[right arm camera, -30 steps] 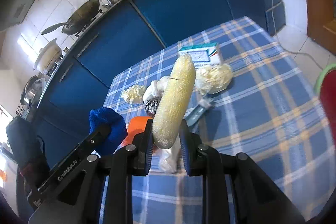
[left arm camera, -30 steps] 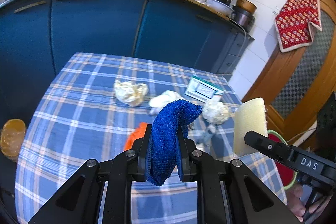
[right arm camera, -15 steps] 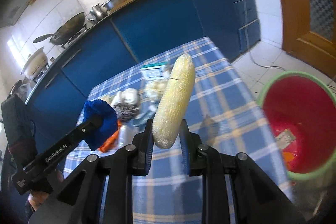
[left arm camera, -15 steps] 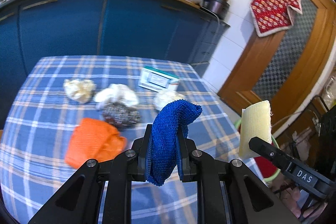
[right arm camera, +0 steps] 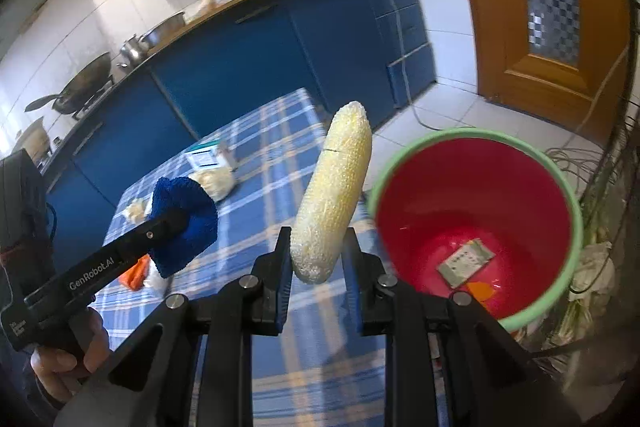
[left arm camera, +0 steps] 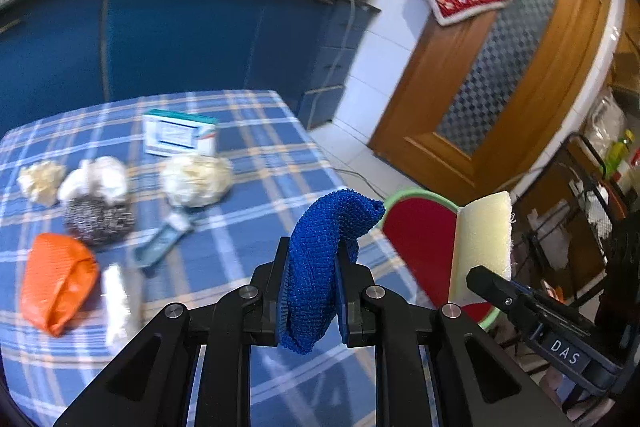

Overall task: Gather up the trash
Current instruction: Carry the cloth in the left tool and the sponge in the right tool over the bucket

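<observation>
My left gripper (left arm camera: 310, 293) is shut on a blue knitted cloth (left arm camera: 320, 263), which sticks up above the jaws over the right part of the checked table (left arm camera: 256, 227). My right gripper (right arm camera: 316, 267) is shut on a pale yellow sponge (right arm camera: 334, 195) held upright, just left of the red bin with a green rim (right arm camera: 472, 219). In the left wrist view the sponge (left arm camera: 482, 235) and the bin (left arm camera: 424, 231) lie to the right. The left gripper with the blue cloth (right arm camera: 182, 223) shows at the left of the right wrist view.
Left on the table are an orange bag (left arm camera: 56, 281), a steel scourer (left arm camera: 98, 217), crumpled paper balls (left arm camera: 196, 179), a white-green box (left arm camera: 180, 133) and a wrapper (left arm camera: 164, 243). The bin holds a card scrap (right arm camera: 466, 261). Blue cabinets (left arm camera: 180, 35) stand behind, a wooden door (left arm camera: 500, 67) at right.
Both grippers have swung right with their loads, from over the table's middle toward its right edge. The red bin has come into full view under the right gripper.
</observation>
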